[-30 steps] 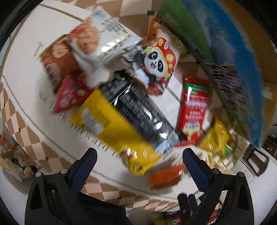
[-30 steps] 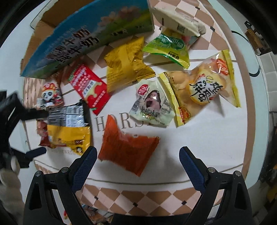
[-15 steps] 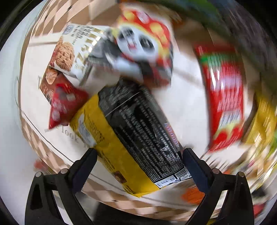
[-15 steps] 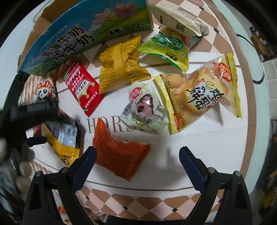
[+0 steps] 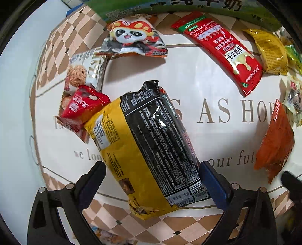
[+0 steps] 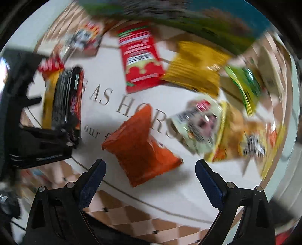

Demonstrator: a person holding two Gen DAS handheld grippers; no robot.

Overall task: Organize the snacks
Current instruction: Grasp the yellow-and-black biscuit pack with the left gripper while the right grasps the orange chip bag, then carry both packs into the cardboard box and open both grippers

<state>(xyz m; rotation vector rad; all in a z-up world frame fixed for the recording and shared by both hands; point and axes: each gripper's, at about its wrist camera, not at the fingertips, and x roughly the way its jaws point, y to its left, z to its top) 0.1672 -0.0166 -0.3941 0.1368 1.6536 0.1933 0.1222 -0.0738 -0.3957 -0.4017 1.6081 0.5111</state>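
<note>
Big pack: we see a long yellow and black plastic snack pack (image 5: 151, 148) lying flat on the table, back side up with tiny print on it.
Which way it points: its long line runs slanted, from the crimped black end up near the middle of the table down to the yellow end by the near edge.
Left tongs: our left tongs (image 5: 152, 181) are wide apart, one blue pad on each side of the pack's near end. We cannot tell if the pads touch it.
Right tongs: our right tongs (image 6: 149, 177) are wide apart too and hold nothing. They hang just above the crinkly orange foil bag (image 6: 143, 148). That picture is blurry.
Close by: a small red puffy bag (image 5: 83, 105) and a white cookie pack (image 5: 85, 73) sit just beside the big pack's far left side. A panda bag (image 5: 132, 41) lies further back.
More snacks: a long red bar wrapper (image 5: 222, 50) and a yellow foil bag (image 5: 271, 50) lie well apart from the big pack, near the far side.
Table: the table (image 5: 188, 79) is white and shiny, with tan letters on it and a brown checkered edge.
Back: a green and blue cardboard box (image 5: 188, 7) lies along the far side.
</note>
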